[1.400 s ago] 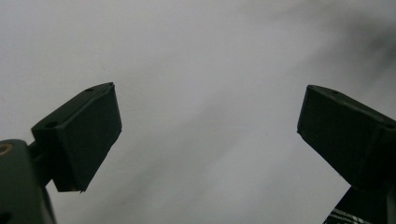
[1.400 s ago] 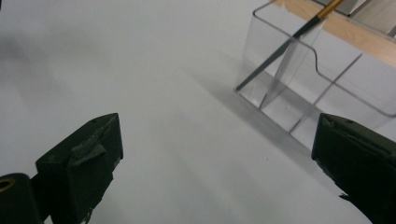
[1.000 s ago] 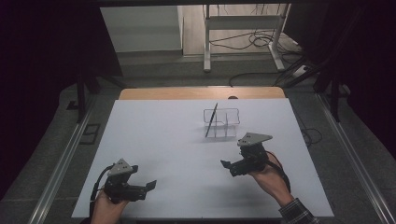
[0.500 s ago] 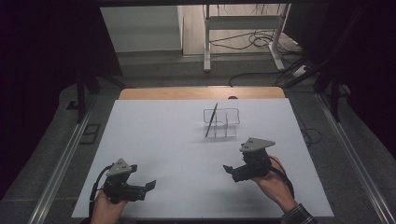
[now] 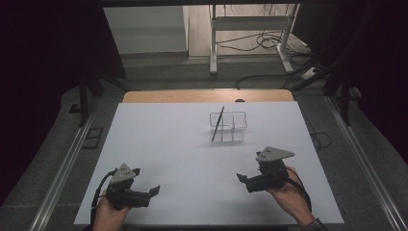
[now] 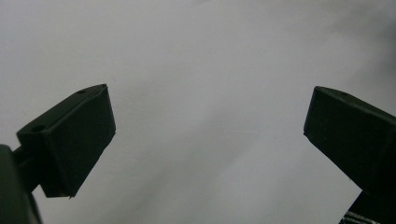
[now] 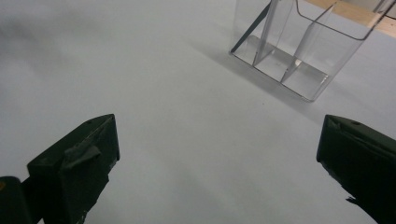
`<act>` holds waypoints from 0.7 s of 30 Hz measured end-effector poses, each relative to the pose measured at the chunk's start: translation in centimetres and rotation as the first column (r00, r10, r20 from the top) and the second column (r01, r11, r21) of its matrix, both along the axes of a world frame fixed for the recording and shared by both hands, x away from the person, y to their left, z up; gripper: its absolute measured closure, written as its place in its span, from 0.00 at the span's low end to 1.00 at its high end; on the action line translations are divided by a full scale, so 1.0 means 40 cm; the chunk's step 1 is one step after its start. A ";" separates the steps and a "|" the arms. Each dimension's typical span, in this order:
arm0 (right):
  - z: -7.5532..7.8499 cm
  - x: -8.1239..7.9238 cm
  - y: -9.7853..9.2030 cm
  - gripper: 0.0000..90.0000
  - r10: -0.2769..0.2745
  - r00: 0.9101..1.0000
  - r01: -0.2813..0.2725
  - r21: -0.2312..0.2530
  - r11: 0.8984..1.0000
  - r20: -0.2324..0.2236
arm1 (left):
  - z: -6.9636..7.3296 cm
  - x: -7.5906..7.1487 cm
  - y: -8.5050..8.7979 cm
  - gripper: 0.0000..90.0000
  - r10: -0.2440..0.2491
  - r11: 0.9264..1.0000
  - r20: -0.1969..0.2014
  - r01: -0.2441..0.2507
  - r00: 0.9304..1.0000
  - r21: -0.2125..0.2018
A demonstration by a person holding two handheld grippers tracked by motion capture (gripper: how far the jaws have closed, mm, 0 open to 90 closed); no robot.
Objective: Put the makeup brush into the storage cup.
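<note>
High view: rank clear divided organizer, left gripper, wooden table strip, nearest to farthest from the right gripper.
From the right gripper, at the near right:
1. Clear plastic divided organizer, just ahead of it, with a dark flat stick leaning in its left compartment.
2. Left gripper, across the white sheet at the near left.
3. Bare wooden table strip, along the far edge.

Both grippers are black, blocky things with 2 chunky jaws each. The left gripper [image 5: 153, 190] and right gripper [image 5: 240, 177] each carry a grey three-cornered plate on top, black cable trailing back.
</note>
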State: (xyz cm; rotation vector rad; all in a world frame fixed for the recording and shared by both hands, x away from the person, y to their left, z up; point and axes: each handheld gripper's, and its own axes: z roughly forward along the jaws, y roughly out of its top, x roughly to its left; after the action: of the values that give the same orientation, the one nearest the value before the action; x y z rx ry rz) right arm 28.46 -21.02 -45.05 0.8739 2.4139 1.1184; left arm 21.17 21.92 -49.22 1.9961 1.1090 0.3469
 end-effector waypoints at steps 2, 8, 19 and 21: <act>0.001 -0.006 -0.005 0.00 -0.004 1.000 0.004 -0.002 1.000 0.005 | 0.000 -0.001 0.001 0.03 -0.001 1.000 0.008 0.001 1.000 0.004; 0.004 -0.024 -0.022 0.00 -0.023 1.000 0.023 0.001 1.000 0.014 | 0.000 -0.001 0.004 0.02 -0.003 1.000 0.030 0.002 1.000 0.016; 0.001 -0.044 -0.060 0.00 -0.056 0.998 0.055 0.004 0.998 0.016 | 0.000 -0.002 0.011 0.02 0.003 1.000 0.033 -0.003 0.999 0.012; 0.001 -0.046 -0.063 0.00 -0.060 0.998 0.060 0.006 0.998 0.014 | 0.000 -0.002 0.011 0.02 0.003 1.000 0.033 -0.003 0.999 0.012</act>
State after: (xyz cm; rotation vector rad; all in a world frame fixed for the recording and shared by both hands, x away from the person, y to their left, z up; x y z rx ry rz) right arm 26.61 -23.55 -45.02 0.9316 2.3581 1.1064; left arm 21.09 22.36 -49.23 1.9930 1.0917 0.3873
